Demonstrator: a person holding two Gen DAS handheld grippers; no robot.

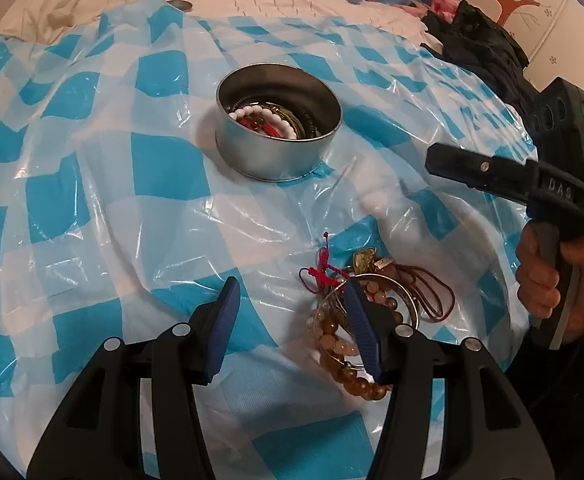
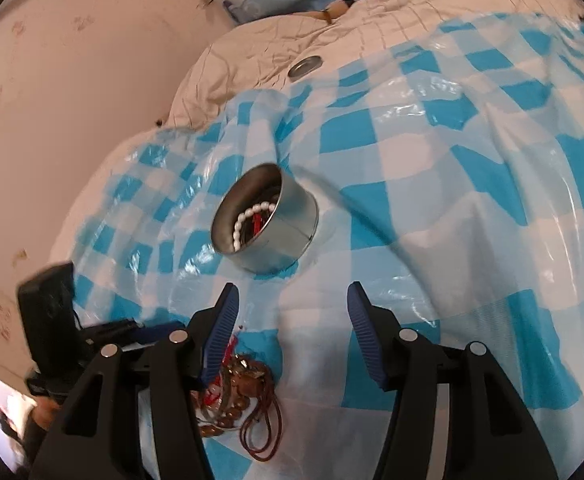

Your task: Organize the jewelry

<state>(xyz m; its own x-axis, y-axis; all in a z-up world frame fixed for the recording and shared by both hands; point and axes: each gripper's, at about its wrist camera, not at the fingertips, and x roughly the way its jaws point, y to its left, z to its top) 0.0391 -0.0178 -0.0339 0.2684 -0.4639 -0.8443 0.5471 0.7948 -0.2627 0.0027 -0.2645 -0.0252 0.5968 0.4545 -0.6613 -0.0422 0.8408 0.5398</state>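
Organizing jewelry on a bed covered by a checked plastic sheet [image 1: 92, 184]. A round metal tin [image 1: 278, 148] stands upright on the sheet and already holds a white bead bracelet [image 1: 260, 114] among other pieces. The loose pile [image 1: 368, 308] still to be sorted, made up of amber beads, a metal bangle, red cord and brown cord, lies on the sheet on the near side of the tin, well apart from it.

The left hand-held gripper [image 1: 292, 320] is released, jaws spread, with nothing between them; its right finger overlaps the pile's left edge, so the pile sits just to the right of its centre line. The right hand-held gripper [image 2: 292, 324] is likewise released and empty; the pile lies low and left, under its left finger, while the tin stands ahead.

The left gripper appears the nearer of the two, though fisheye distortion makes depth uncertain. The pile runs roughly along the left gripper's forward axis. A small rightward shift would likely bracket a piece before lifting it forward to the tin.
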